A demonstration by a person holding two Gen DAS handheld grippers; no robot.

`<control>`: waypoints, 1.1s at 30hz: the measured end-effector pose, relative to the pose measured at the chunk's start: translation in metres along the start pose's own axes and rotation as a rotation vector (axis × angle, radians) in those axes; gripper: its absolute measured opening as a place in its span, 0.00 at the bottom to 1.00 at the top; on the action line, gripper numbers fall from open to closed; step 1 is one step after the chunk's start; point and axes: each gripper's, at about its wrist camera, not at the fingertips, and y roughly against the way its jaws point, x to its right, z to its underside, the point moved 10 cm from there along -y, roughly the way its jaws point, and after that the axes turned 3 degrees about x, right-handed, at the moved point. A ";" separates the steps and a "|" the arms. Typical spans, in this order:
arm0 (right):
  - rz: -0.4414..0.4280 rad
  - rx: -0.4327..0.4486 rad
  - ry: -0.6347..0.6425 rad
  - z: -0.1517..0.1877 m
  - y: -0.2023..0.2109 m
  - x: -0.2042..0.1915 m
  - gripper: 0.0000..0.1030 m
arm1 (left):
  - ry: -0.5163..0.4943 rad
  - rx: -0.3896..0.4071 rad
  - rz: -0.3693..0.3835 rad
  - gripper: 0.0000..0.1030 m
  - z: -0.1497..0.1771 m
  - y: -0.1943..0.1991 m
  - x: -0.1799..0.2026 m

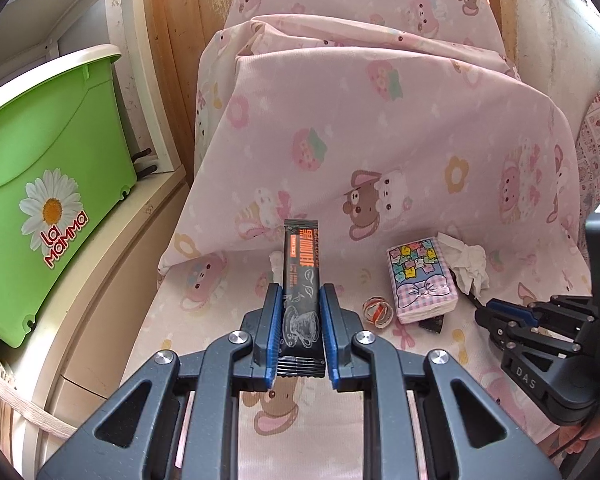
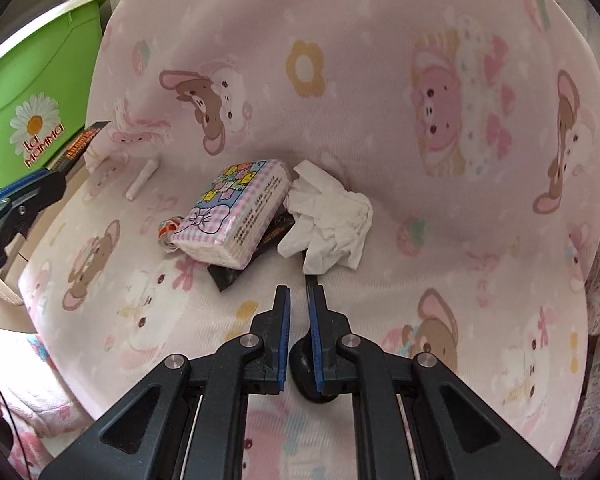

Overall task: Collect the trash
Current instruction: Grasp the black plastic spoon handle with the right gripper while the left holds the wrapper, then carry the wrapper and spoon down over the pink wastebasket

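Observation:
My left gripper (image 1: 300, 292) is shut on a black coffee stick wrapper (image 1: 301, 272) and holds it above the pink bed sheet (image 1: 380, 140); both also show at the left of the right wrist view, the wrapper (image 2: 82, 146). My right gripper (image 2: 298, 294) has its jaws close together with a narrow gap, empty, just in front of a crumpled white tissue (image 2: 328, 220). A pink tissue pack (image 2: 232, 212) lies on another black wrapper (image 2: 236, 268). A curled paper strip (image 2: 168, 232) and a small white roll (image 2: 142, 180) lie nearby.
A green plastic bin (image 1: 48, 184) with a daisy label stands on a cream cabinet (image 1: 112, 280) left of the bed. A folded pink quilt (image 1: 360, 60) rises behind the trash. A wooden headboard (image 1: 180, 40) is at the back.

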 end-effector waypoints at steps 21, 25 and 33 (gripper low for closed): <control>-0.055 -0.007 -0.096 0.019 0.013 -0.010 0.07 | 0.022 -0.013 0.063 0.18 0.001 0.004 0.001; -0.062 0.021 -0.097 0.024 0.033 -0.016 0.07 | 0.021 -0.035 0.149 0.18 0.006 0.006 0.011; -0.080 0.087 -0.139 0.029 0.073 -0.018 0.07 | -0.014 -0.009 0.135 0.18 0.016 0.028 0.022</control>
